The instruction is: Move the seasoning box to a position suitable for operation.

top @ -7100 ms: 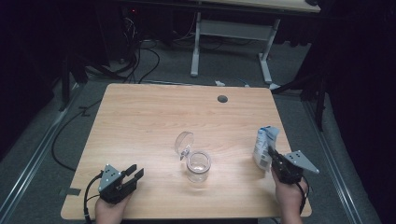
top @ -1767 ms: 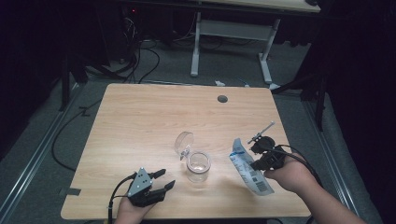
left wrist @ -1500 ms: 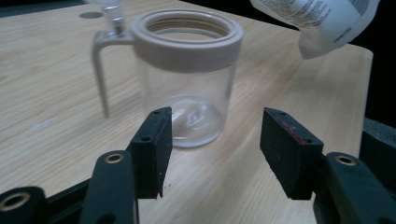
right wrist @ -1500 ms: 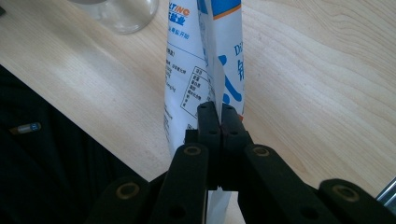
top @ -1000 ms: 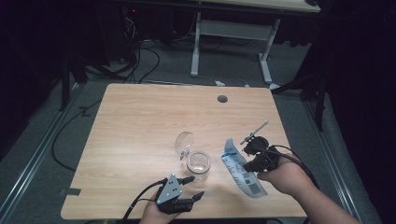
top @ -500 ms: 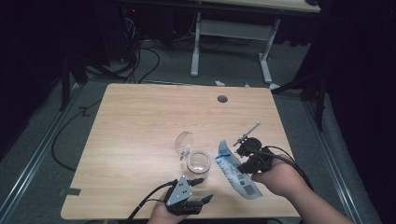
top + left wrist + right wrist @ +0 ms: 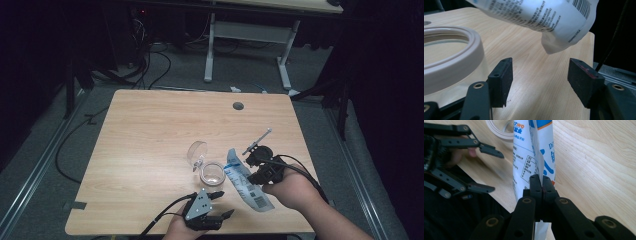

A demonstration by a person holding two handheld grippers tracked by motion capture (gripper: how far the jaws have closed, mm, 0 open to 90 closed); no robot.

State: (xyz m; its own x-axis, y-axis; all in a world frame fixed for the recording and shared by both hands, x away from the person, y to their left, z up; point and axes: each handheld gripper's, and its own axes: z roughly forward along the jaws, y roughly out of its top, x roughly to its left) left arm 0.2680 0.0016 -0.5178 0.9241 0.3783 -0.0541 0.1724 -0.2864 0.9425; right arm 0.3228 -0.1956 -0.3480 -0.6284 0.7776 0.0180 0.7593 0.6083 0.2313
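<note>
Your right gripper [image 7: 541, 185], clamped on the white pouch [image 7: 243, 181], has carried it beside the open jar [image 7: 212, 173], while your left gripper [image 7: 540, 82], jaws apart, has closed in under it, likely to take the pouch's lower end.

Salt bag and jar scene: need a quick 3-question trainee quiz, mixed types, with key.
1. True or false: the right gripper is shut on the bag.
2. The left gripper is: A) shut on the jar; B) open, nothing between its pads; C) shut on the bag.
3. Fill in: the jar stands on the table with its clear lid ____.

Key
1. True: the jaws pinch the bag's edge.
2. B: the jar's rim sits off to the side and the bag's corner hangs beyond the pads.
3. Flipped open.
</note>
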